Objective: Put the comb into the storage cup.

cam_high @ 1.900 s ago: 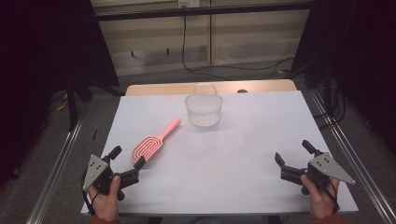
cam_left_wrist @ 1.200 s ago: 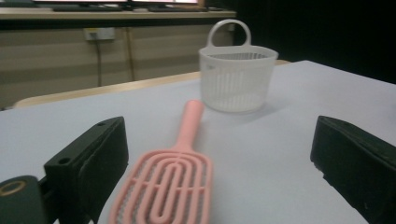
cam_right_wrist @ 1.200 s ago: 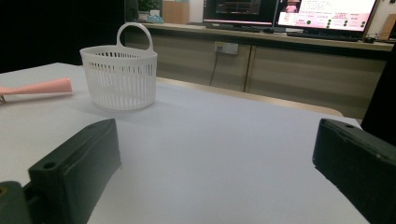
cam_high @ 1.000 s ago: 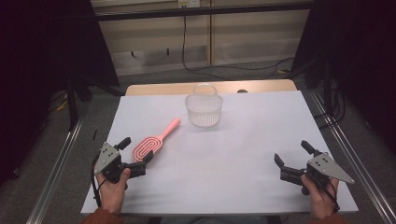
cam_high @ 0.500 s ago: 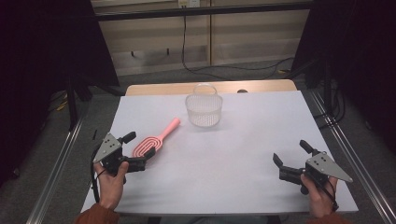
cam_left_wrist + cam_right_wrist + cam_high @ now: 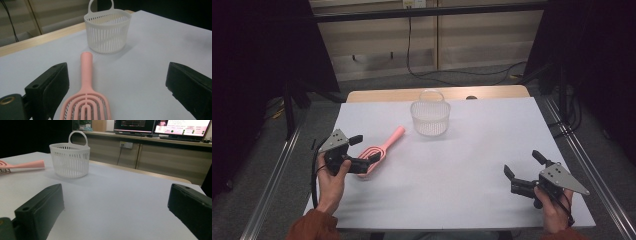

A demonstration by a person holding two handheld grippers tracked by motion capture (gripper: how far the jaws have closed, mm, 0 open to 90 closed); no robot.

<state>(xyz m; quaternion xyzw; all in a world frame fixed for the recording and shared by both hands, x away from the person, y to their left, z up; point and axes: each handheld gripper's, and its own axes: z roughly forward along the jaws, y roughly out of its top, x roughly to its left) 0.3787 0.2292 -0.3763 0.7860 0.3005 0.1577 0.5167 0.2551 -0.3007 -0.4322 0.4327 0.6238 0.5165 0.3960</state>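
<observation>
At the left of the high view, the left tongs [image 6: 364, 149] sit low over the white surface [image 6: 472, 165], held in the person's left hand [image 6: 331, 179], with the jaws spread wide on either side of the head of the pink hairbrush [image 6: 379, 150]. In the left gripper view the brush's slotted head [image 6: 86, 107] lies between the two black jaws, nearer the left one, and neither jaw is seen pressing on it; whether the left jaw touches it cannot be told. The brush lies flat, its handle [image 6: 86, 67] pointing away toward the white slotted basket [image 6: 107, 31], which stands upright near the far edge of the surface, a little apart from the handle's tip. Farther right in the high view, the basket [image 6: 430, 116] is at the far middle of the surface. At the right, the right tongs [image 6: 522, 167] are near the front corner, jaws wide apart with nothing between them, well apart from brush and basket.
</observation>
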